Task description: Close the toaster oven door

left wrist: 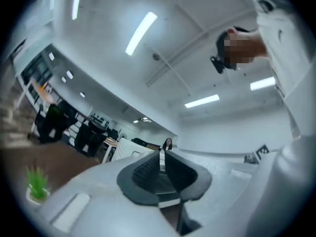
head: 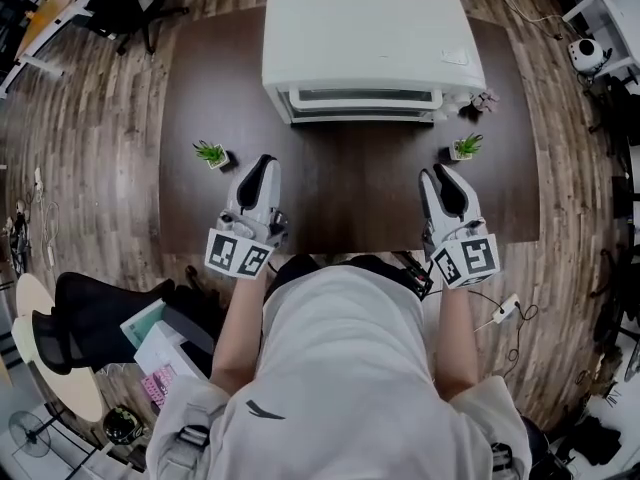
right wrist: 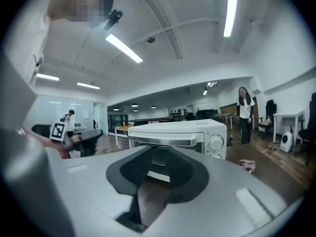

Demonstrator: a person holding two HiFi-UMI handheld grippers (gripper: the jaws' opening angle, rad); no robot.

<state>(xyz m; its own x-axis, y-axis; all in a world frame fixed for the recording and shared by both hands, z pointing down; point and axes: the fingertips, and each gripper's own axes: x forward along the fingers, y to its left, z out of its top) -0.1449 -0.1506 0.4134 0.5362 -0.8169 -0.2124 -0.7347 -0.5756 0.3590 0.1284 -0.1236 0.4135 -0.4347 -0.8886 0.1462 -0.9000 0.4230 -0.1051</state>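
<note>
Toaster oven (head: 365,43) sits far-centre on the tabletop (head: 340,203), and its stiff, light-looking hinged door (head: 360,103) is probably easiest pushed at the bar handle (right wrist: 168,141); left gripper (head: 263,166) fingers almost together, right gripper (head: 438,176) half apart, both empty.

In the left gripper view the left edge smears into blur — the small plant (left wrist: 36,181) at lower left is a green smudge — and a white box (left wrist: 129,149) at centre sits mostly behind the left gripper (left wrist: 162,166), too little showing to name. In the right gripper view the right gripper (right wrist: 157,167) covers the lower front of the toaster oven (right wrist: 173,129), and the marks round its dial (right wrist: 215,142) and the pink thing (right wrist: 247,165) at right are too small to tell. In the head view the person's torso (head: 340,368) hides the near edge of the table (head: 360,188) at bottom centre.
</note>
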